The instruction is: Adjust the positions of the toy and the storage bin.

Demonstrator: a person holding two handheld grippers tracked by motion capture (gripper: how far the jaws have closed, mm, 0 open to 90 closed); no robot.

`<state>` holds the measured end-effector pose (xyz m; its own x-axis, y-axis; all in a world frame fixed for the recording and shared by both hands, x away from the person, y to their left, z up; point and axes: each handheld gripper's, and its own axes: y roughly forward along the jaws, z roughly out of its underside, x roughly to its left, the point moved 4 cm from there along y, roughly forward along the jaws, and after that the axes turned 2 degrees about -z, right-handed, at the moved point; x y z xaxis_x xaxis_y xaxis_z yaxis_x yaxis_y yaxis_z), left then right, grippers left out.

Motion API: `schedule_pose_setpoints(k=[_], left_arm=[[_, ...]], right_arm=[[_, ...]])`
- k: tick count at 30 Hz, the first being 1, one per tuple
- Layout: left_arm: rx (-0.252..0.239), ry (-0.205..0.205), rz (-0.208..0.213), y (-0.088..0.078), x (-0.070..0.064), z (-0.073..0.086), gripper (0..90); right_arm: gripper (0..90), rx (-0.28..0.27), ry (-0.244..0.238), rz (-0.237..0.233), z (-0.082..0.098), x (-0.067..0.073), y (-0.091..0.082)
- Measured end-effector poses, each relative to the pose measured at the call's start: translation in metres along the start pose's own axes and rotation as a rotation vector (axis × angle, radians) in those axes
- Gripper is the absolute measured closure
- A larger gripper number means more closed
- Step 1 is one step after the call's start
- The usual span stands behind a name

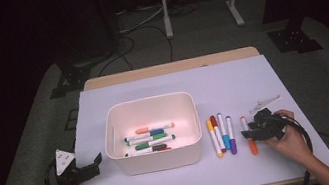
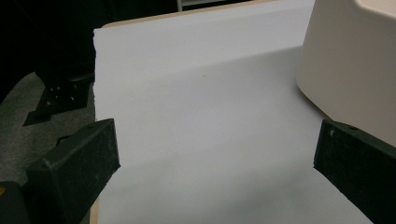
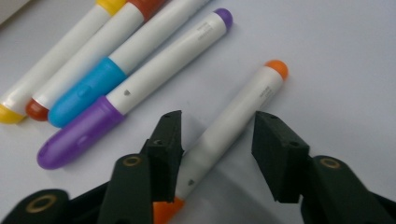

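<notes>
— Since the orange marker (image 3: 233, 122) lies apart from the other four markers (image 1: 221, 133), why straddle it at mid-barrel?
— So it lifts level. My right gripper (image 3: 217, 135) is half-open around it, not yet pinching; my left gripper (image 2: 215, 154) waits wide beside the bin (image 1: 156, 160).

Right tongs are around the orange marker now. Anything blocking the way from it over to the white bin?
Yes: four markers lie side by side on the sheet between the orange marker and the white bin, the purple one nearest. The right tongs straddle the orange marker with a gap showing on one side, so lifting over them looks safest.
</notes>
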<state>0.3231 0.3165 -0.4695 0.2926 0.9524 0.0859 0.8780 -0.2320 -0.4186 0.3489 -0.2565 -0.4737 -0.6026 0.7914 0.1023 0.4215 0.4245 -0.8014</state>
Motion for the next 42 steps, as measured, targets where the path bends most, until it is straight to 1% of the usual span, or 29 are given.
schedule_pose_setpoints(k=[1, 3, 8, 12, 17, 23, 26, 35, 38, 42], left_arm=[[0.001, 0.0, -0.001, 0.0, 0.0, 0.0, 0.0], [0.0, 0.002, -0.002, 0.0, 0.0, 0.0, 0.0], [0.003, 0.0, -0.002, 0.0, 0.0, 0.0, 0.0], [0.001, 0.001, -0.003, 0.0, 0.0, 0.0, 0.0], [0.001, 0.0, -0.002, 0.0, 0.0, 0.0, 0.0], [0.002, 0.0, -0.003, 0.0, 0.0, 0.0, 0.0], [0.002, 0.0, -0.002, 0.0, 0.0, 0.0, 0.0], [0.001, 0.004, -0.003, 0.0, -0.001, 0.0, 0.0], [0.001, 0.003, -0.003, 0.0, 0.0, 0.0, 0.0], [0.001, 0.003, -0.001, 0.0, 0.0, 0.0, 0.0]], right_arm=[[55.0, 0.002, 0.015, 0.005, 0.002, -0.001, -0.002], [58.0, -0.003, 0.023, 0.021, 0.005, -0.004, -0.004], [65.4, -0.008, 0.02, 0.055, 0.01, -0.009, -0.009], [70.6, -0.008, 0.025, 0.081, 0.012, -0.009, -0.01], [75.1, -0.008, 0.034, 0.083, 0.012, -0.011, -0.01], [75.4, -0.006, 0.084, 0.044, 0.013, -0.015, -0.012], [75.5, -0.008, 0.099, 0.025, 0.013, -0.015, -0.014], [75.7, -0.046, 0.101, -0.013, 0.004, -0.009, -0.024], [75.7, -0.057, 0.108, -0.042, 0.0, -0.005, -0.029], [75.7, -0.065, 0.095, -0.06, -0.006, 0.001, -0.036]])
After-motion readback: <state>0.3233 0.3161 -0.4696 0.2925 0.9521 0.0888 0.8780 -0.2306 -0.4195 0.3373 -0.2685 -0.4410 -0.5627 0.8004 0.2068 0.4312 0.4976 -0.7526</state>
